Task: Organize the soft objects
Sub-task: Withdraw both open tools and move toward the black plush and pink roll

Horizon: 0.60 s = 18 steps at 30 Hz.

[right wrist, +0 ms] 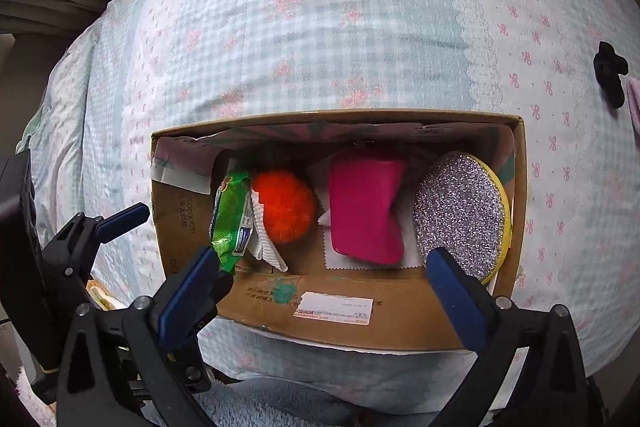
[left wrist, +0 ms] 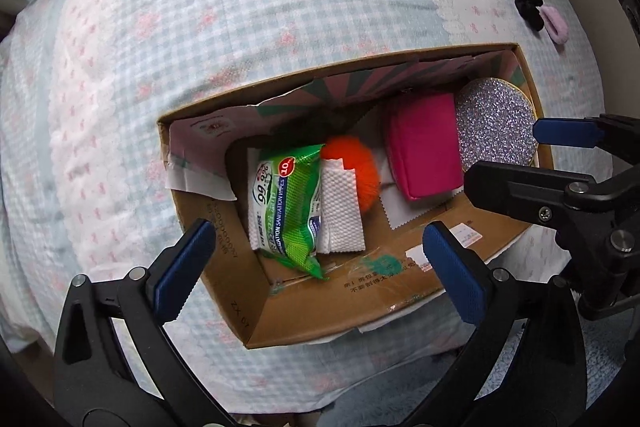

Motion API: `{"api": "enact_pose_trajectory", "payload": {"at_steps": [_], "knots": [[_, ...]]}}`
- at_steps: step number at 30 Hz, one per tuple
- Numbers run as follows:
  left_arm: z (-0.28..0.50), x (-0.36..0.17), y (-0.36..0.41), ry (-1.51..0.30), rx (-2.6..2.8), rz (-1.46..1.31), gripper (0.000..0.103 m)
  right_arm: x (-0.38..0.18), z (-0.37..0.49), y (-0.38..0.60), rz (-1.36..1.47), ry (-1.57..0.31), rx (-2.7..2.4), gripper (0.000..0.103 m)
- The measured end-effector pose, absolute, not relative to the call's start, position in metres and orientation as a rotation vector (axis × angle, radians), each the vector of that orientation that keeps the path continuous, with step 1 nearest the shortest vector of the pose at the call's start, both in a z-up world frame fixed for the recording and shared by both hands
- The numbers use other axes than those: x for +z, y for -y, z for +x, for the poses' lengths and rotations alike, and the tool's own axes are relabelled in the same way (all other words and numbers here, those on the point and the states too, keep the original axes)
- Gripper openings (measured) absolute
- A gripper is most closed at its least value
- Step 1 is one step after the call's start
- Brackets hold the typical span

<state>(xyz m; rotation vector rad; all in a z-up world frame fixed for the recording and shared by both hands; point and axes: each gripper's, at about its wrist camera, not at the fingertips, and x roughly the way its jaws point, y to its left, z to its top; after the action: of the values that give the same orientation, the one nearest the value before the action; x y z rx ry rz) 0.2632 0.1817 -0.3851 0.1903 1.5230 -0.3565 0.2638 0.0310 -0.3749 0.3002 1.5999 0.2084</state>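
both tongs wide open over a filled cardboard box on the bed

a cardboard box (left wrist: pixel 404 301) sits open-topped on a bed (left wrist: pixel 240 7) covered in pale blue check fabric with pink bows. inside it, from left to right in the left wrist view: a green wipes packet (left wrist: pixel 290 207) standing on end, a folded white paper towel (left wrist: pixel 342 215) leaning against it, an orange pompom (left wrist: pixel 356 161) just behind the towel, a magenta pouch (left wrist: pixel 426 145) lying on a white cloth with zigzag edges (left wrist: pixel 408 215), and a silver glitter disc (left wrist: pixel 496 123) tilted against the box's right end wall. the disc shows a yellow rim in the right wrist view.

the left tongs (left wrist: pixel 316 259) hang above the near-left part of the box, blue pads spread far apart, gripping nothing. the right tongs (right wrist: pixel 324 289) hover over the box's near wall, equally wide apart and empty; one pad lies in front of the wipes packet, the other in front of the glitter disc, though contact cannot be judged.

outside the box, on the bed off to the far right, a black scrunchie (left wrist: pixel 530 5) and a pink scrunchie (left wrist: pixel 554 23) lie touching each other, well apart from both tongs.
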Motion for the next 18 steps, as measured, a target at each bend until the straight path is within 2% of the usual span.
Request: {"api": "enact_pose_trajectory", "payload": {"at_steps": [11, 18], "knots": [[0.252, -0.371, -0.184, -1.497, -0.349, 0.183, 0.103, -0.350, 0.255, -0.033, 0.277, -1.517, 0.202, 0.103], [0.246, -0.334, -0.188, -1.413, -0.332, 0.168, 0.103, -0.290, 0.243, -0.035, 0.136, -1.350, 0.166, 0.103]]}}
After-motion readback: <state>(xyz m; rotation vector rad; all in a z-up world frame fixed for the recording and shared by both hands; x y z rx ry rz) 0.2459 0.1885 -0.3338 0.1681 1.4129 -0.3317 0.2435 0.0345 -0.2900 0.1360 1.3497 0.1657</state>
